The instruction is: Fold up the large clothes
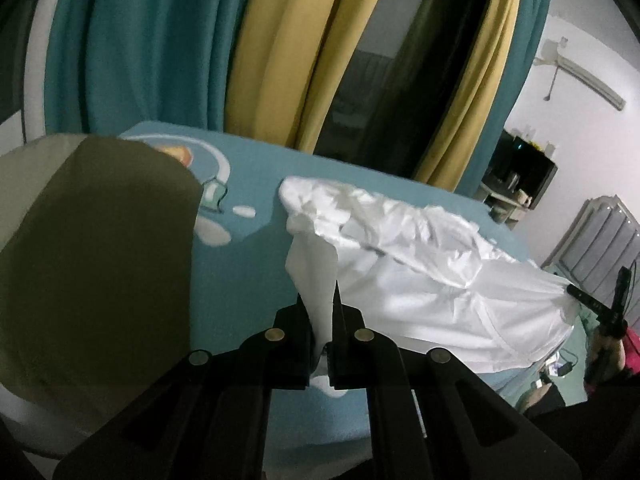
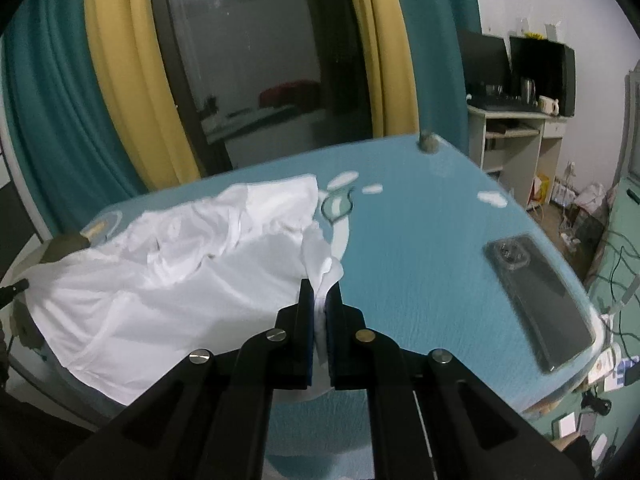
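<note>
A white garment (image 1: 432, 280) lies crumpled on a teal bed cover (image 1: 248, 256). My left gripper (image 1: 319, 300) is shut on one edge of the white garment and lifts a strip of it off the cover. My right gripper (image 2: 319, 290) is shut on another edge of the same garment (image 2: 160, 272), whose bulk spreads to its left over the cover (image 2: 420, 264). The right gripper's tip also shows at the far right of the left wrist view (image 1: 576, 292), holding the garment's far corner.
An olive-and-grey pillow (image 1: 92, 260) fills the left of the left wrist view. A phone in a clear case (image 2: 540, 300) lies on the cover at the right. Teal and yellow curtains (image 1: 280, 52) and a dark window stand behind the bed. A desk with monitors (image 2: 516, 120) is at the right.
</note>
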### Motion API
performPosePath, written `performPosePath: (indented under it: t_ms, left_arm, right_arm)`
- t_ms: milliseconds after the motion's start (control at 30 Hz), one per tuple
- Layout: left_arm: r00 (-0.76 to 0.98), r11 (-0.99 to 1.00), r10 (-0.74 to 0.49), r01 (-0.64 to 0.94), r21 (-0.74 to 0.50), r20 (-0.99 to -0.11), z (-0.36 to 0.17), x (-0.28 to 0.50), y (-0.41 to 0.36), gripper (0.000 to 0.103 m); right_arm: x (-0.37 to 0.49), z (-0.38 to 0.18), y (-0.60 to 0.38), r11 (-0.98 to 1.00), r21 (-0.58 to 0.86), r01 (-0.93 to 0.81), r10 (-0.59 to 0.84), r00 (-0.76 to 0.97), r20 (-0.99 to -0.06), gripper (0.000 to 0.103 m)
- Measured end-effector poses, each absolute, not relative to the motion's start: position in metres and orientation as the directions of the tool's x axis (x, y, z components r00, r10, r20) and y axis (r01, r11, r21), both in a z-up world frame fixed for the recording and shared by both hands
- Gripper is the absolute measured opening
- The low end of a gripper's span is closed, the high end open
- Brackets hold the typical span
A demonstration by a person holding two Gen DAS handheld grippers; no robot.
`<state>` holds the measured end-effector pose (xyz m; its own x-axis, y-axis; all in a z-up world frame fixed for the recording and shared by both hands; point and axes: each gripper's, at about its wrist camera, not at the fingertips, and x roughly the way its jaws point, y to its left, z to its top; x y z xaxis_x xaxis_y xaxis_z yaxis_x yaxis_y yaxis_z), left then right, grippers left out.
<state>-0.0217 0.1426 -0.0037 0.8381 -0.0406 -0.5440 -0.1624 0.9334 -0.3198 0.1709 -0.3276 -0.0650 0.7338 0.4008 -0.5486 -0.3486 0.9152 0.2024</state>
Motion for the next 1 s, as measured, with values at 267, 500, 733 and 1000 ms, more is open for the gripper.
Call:
performPosePath:
  t_ms: [267,500,733,1000]
  left_arm:
    - [0.879,0.94,-0.046,-0.122,-0.318,-0.475,0.026,-0.016,0.146,0.006]
    - [0.902,0.956,-0.045,-0.086,-0.281,-0.429,0.048,0.0,0.147,0.006]
    - [0.894,0.957,-0.031,-0.103,-0.272,-0.447,0.042,0.042,0.161,0.006]
    - [0.902,0.944,-0.008,-0.135,-0.299,-0.432,0.044,0.095,0.178,0.006]
  right_arm:
    - [0.178,-0.034,-0.33,0.915,0.176,-0.363,0.402,0.779,-0.481,0.005]
    - [0.192,-0.018,-0.328,0.917,0.143,-0.371,0.395,0.804,-0.445,0.005]
    - [0.225,-0.018,-0.316,0.918,0.142,-0.372,0.396,0.815,-0.423,0.005]
    - [0.287,-0.023,-0.304,0.917,0.186,-0.353,0.399,0.818,-0.415,0.005]
